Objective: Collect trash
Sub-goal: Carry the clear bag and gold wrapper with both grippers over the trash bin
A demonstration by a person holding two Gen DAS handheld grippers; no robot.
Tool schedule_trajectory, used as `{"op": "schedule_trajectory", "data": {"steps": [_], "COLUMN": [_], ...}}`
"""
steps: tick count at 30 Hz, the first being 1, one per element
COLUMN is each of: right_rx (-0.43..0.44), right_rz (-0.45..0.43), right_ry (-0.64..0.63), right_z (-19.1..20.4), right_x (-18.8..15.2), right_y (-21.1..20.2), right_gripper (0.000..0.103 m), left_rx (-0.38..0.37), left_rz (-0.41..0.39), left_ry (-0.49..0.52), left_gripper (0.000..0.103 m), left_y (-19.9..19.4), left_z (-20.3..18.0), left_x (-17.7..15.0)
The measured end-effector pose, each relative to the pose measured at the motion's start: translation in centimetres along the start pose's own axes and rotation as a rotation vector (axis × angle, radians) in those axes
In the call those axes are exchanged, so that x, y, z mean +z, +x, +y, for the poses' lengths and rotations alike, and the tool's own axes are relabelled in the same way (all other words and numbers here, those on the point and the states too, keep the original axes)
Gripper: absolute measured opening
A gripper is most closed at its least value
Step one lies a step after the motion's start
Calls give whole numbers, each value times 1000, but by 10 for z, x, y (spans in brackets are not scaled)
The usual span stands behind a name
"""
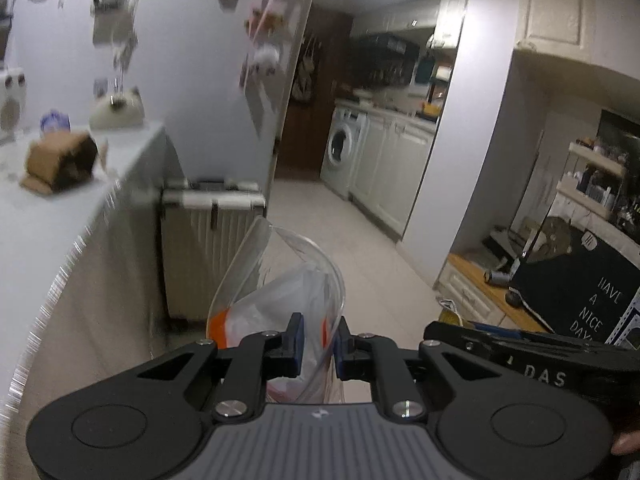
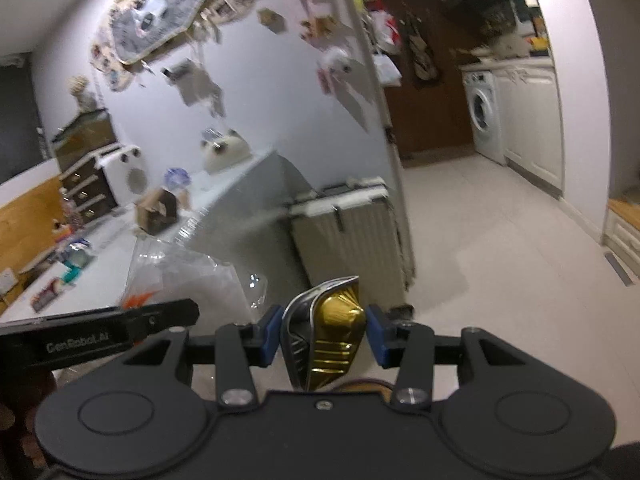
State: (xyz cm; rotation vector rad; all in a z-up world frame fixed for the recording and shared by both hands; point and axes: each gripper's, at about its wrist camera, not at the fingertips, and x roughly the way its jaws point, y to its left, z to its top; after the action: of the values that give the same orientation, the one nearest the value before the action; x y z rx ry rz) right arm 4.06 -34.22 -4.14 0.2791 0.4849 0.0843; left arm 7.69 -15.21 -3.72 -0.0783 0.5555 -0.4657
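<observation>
My left gripper is shut on the rim of a clear plastic bag with an orange strip, held up in the air beside the white counter. The bag also shows in the right wrist view, at the left. My right gripper is shut on a crumpled gold and silver foil wrapper, held just right of the bag. A torn brown cardboard box lies on the counter, far left; it also shows in the right wrist view.
A white radiator stands under the counter's end. A wall covered with pinned pictures rises behind. A tiled floor leads to a washing machine and white cabinets. Small clutter lies on the counter's left.
</observation>
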Motion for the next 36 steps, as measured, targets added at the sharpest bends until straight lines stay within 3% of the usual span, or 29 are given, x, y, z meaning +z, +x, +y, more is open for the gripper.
{"op": "schedule_trajectory", "data": {"steps": [6, 16, 22, 28, 31, 36], "right_rx": [-48, -62, -70, -78, -82, -121], "right_rz": [96, 199, 261, 376, 420, 489], "right_ry": [38, 159, 238, 298, 316, 319], "right_z": [-25, -53, -64, -73, -78, -88], "right_x": [-27, -66, -88, -127, -144, -163], "right_y": [40, 131, 192, 258, 285, 321], "right_gripper": [45, 46, 46, 46, 46, 46], "left_rx": [4, 49, 70, 95, 130, 172], "left_rz": [103, 179, 266, 376, 404, 472], "left_ry": [-39, -88, -242, -344, -333, -214], "left_gripper": [15, 15, 15, 15, 15, 16], "left_y": [60, 153, 210, 265, 288, 323], "left_z": [11, 57, 109, 151, 162, 168], "left_x": [-20, -52, -79, -118, -134, -155]}}
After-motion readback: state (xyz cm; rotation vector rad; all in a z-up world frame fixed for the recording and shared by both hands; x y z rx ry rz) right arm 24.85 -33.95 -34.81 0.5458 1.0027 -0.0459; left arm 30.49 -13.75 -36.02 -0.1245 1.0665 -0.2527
